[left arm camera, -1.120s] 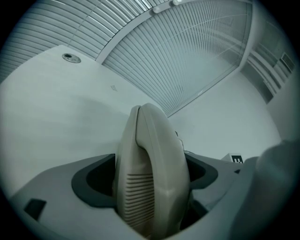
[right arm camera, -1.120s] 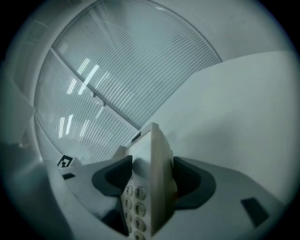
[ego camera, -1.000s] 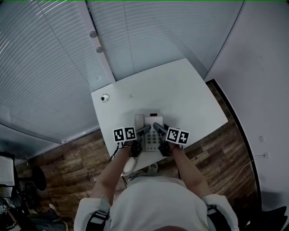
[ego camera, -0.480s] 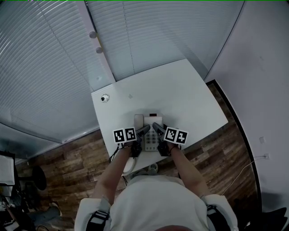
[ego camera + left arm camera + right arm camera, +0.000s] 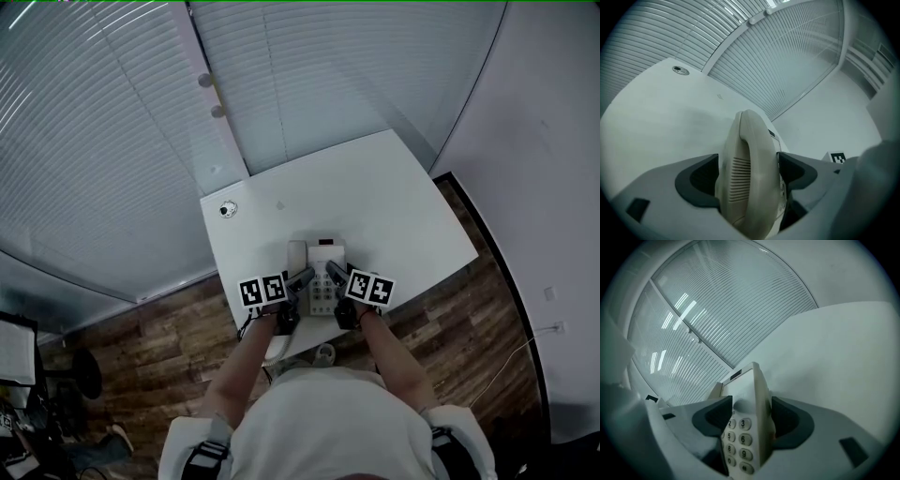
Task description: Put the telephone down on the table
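A cream desk telephone (image 5: 320, 264) with its handset (image 5: 296, 257) on the left side is over the near part of the white table (image 5: 375, 197), held from both sides. My left gripper (image 5: 302, 277) is shut on the handset (image 5: 749, 168), its dark pads (image 5: 696, 180) pressing on either side. Gripped across the keypad side of the telephone base (image 5: 743, 420) is my right gripper (image 5: 334, 272), also shut. The number keys (image 5: 738, 439) show between its jaws. I cannot tell whether the telephone's underside touches the tabletop.
A small round fitting (image 5: 226, 210) sits at the table's far left corner, also seen as a fitting (image 5: 680, 70) in the left gripper view. Window blinds (image 5: 112, 141) run behind the table; a wall (image 5: 544, 141) stands at the right. The table's near edge (image 5: 309, 342) is close to the person.
The whole scene has slid slightly down and right in the head view. Both grippers keep their hold on the telephone, which stays in about the same place on the table.
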`<move>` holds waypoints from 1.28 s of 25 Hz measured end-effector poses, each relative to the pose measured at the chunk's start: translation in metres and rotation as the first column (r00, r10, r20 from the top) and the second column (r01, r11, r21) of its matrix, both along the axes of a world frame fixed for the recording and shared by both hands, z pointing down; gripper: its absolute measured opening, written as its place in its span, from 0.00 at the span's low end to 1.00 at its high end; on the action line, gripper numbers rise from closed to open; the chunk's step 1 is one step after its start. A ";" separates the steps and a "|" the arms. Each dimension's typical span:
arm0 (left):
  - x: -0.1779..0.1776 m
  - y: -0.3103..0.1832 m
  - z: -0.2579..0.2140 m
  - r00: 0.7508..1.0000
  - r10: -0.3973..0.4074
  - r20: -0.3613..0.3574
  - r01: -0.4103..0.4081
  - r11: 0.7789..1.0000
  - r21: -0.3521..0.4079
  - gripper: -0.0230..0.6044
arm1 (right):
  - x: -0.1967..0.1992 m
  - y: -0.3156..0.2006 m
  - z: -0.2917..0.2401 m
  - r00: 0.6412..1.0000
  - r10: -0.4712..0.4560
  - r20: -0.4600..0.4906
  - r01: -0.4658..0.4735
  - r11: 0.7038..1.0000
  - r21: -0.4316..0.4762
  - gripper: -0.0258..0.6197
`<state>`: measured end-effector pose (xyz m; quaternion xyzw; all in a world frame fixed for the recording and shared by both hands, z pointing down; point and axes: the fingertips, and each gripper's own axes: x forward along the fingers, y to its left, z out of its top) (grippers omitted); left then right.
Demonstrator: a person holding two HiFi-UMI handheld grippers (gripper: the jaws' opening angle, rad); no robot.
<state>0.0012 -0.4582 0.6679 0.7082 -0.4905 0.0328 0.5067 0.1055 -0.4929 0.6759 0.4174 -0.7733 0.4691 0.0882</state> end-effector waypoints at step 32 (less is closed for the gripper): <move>-0.043 0.162 -0.043 0.996 0.029 0.087 -0.032 0.999 0.035 0.11 | -0.033 0.162 -0.059 0.994 0.102 -0.030 -0.096 0.985 0.146 0.14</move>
